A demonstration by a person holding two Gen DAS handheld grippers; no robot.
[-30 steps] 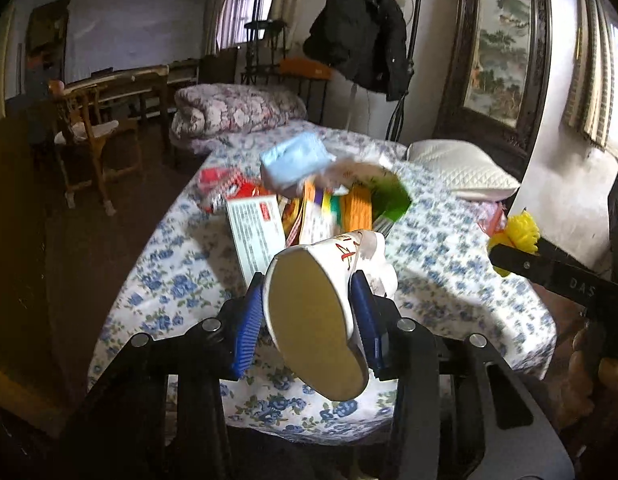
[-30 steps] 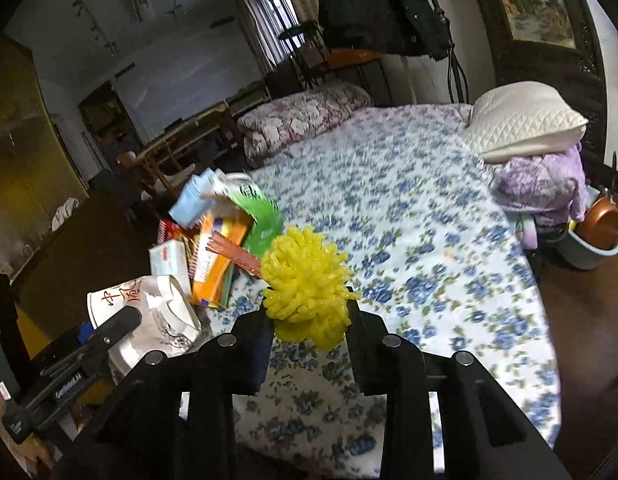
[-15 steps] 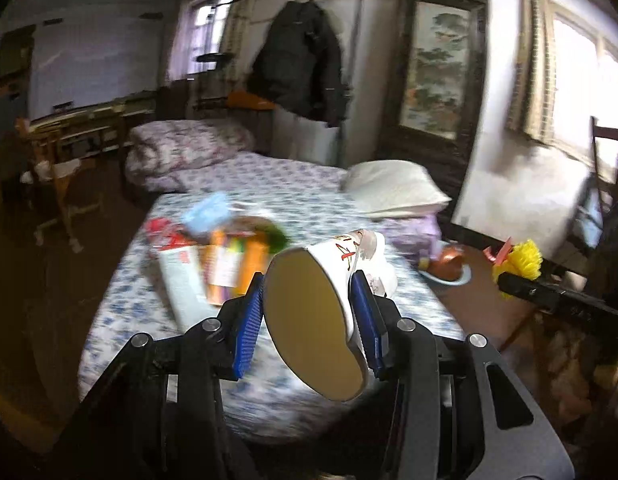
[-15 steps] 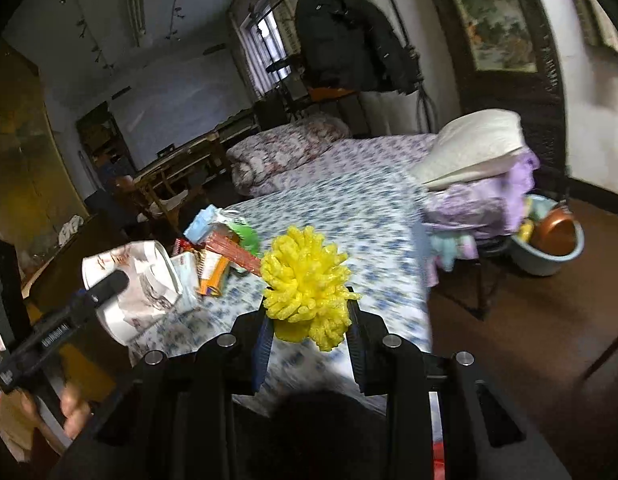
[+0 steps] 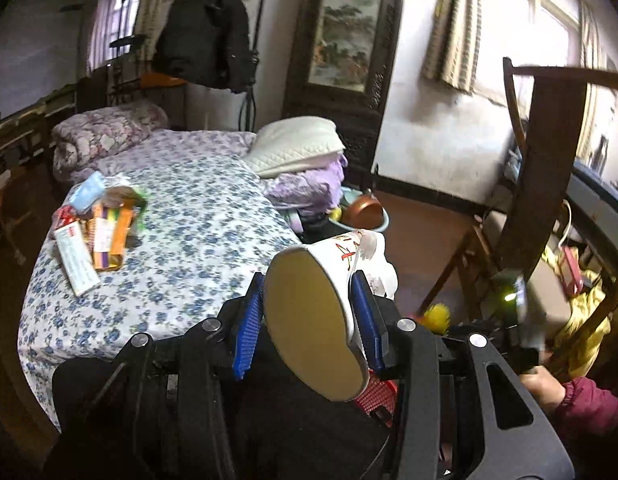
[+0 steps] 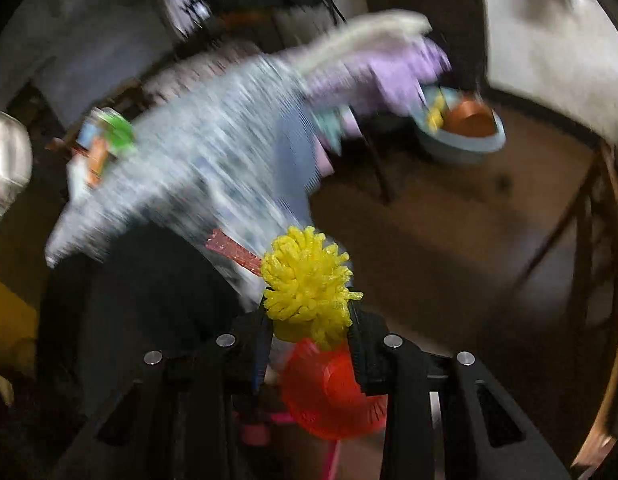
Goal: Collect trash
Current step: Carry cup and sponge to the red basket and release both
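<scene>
My left gripper (image 5: pixel 307 312) is shut on a white paper cup (image 5: pixel 317 312) with red writing, its base toward the camera, held off the bed's near right corner. My right gripper (image 6: pixel 309 320) is shut on a yellow foam net (image 6: pixel 307 284) with a red strip (image 6: pixel 233 250) sticking out; it also shows in the left wrist view (image 5: pixel 437 314). A red plastic basket (image 6: pixel 329 394) sits just below the right fingers, also seen under the cup (image 5: pixel 375 396). More wrappers and boxes (image 5: pixel 97 224) lie in a pile on the floral bed (image 5: pixel 197 240).
A white pillow (image 5: pixel 297 144) on purple bedding lies at the bed's right edge. A blue basin with a copper pot (image 6: pixel 465 128) stands on the brown floor. A wooden chair (image 5: pixel 549 168) stands at the right. A black coat (image 5: pixel 207 32) hangs behind the bed.
Both grippers have swung right and away from the bed, still holding the cup and the foam net. The red basket has come into view below them. The right view is motion-blurred.
</scene>
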